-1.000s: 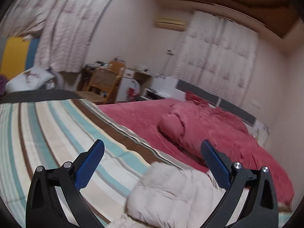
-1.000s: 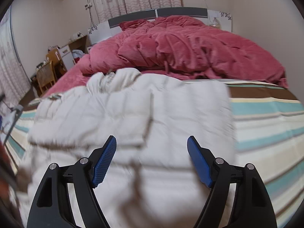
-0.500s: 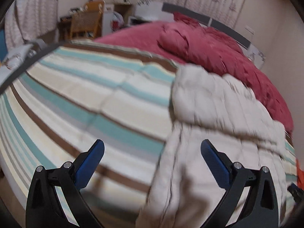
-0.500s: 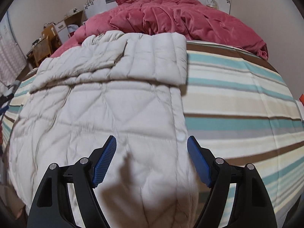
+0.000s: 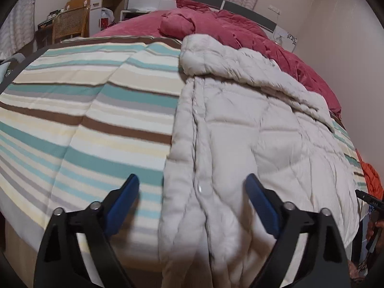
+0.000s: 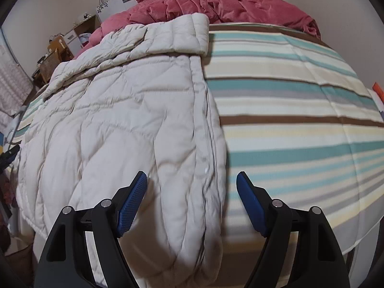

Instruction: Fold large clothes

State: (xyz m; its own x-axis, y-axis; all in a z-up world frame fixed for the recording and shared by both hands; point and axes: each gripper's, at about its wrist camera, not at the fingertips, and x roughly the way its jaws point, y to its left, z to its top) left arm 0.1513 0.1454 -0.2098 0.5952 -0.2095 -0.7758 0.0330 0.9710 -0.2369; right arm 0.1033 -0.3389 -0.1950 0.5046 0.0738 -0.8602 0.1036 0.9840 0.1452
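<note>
Compared with 1 second earlier, both the left hand-held gripper [image 5: 192,193] and the right hand-held gripper [image 6: 191,190], jaws spread and empty, now tilt down over the cream quilted puffer coat [image 6: 124,124] on the striped bed cover [image 6: 300,110], so its hem seems ready for grasping.

Dim warm indoor light; heavy fisheye bulge, dark corners; near foreground blurred.

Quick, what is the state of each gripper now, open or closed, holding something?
Left gripper: open, holding nothing, above the padded coat.
Right gripper: open, holding nothing.
</note>
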